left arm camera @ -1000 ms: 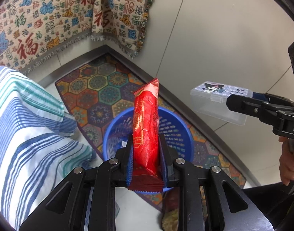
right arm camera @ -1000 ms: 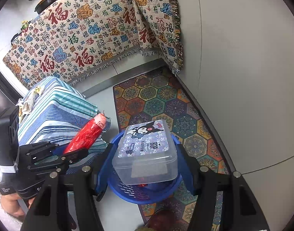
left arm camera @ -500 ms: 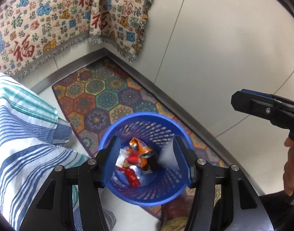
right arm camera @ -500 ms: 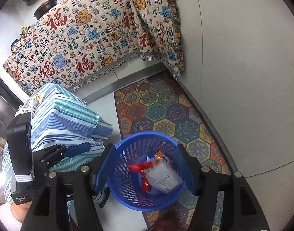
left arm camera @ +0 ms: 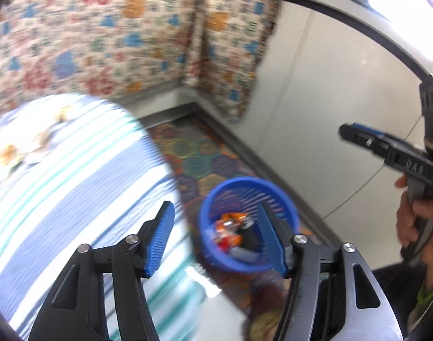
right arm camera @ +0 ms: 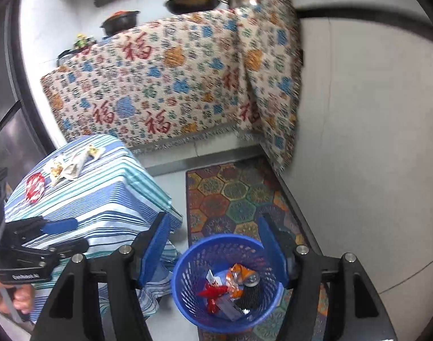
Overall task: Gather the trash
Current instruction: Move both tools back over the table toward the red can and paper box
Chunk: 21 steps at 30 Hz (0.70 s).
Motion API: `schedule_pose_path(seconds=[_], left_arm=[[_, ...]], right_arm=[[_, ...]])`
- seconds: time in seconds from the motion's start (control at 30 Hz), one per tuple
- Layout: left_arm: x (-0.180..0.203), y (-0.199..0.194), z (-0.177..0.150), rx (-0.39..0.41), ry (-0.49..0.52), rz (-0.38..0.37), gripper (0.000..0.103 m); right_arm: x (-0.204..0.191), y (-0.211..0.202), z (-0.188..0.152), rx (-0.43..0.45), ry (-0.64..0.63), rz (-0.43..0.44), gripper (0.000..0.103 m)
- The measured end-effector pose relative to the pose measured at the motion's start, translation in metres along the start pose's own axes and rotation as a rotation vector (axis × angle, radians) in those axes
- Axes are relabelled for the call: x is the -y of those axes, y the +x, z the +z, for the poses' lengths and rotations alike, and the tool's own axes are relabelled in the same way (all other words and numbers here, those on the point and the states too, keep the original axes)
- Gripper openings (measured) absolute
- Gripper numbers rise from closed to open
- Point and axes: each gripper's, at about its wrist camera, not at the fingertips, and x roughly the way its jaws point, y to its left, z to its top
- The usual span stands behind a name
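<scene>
A blue plastic basket (right arm camera: 188,292) stands on the floor and holds red and orange wrappers (right arm camera: 213,294) and a clear box. It also shows in the blurred left wrist view (left arm camera: 284,199). My left gripper (left arm camera: 216,241) is open and empty, above the striped table edge and the basket. My right gripper (right arm camera: 213,250) is open and empty above the basket. More trash lies on the striped table (right arm camera: 83,199): a red wrapper (right arm camera: 34,187) and several crumpled pale wrappers (right arm camera: 71,166).
A patterned rug (right arm camera: 230,193) lies under the basket along a grey cabinet wall (right arm camera: 372,142). A counter draped in a patterned cloth (right arm camera: 159,85) stands behind, with pans (right arm camera: 193,1) on top.
The red packet and the clear box have dropped into the basket. Both grippers opened, then rose and tilted up; the left one swung left toward the striped table.
</scene>
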Motion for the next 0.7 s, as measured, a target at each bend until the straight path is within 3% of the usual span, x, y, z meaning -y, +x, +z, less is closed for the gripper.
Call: schedule_pose_path(seconds=[0.13, 0.37, 0.53, 0.7], left_arm=[[-0.061, -0.036, -0.034, -0.027, -0.046, 0.144, 0.073], [-0.164, -0.067, -0.079, -0.058, -0.189, 0.367, 0.076], [-0.209, -0.075, -0.094, -0.058, -0.257, 0.431, 0.084], [-0.232, -0.075, -0.096, -0.069, -0.276, 0.449, 0.099]], right_arm=[[-0.062, 0.006, 0.001, 0.008, -0.12, 0.047, 0.066], [-0.192, 0.042, -0.018, -0.074, -0.318, 0.185, 0.069], [-0.268, 0.074, -0.039, -0.147, -0.444, 0.192, 0.069], [-0.298, 0.101, -0.047, -0.215, -0.463, 0.182, 0.07]])
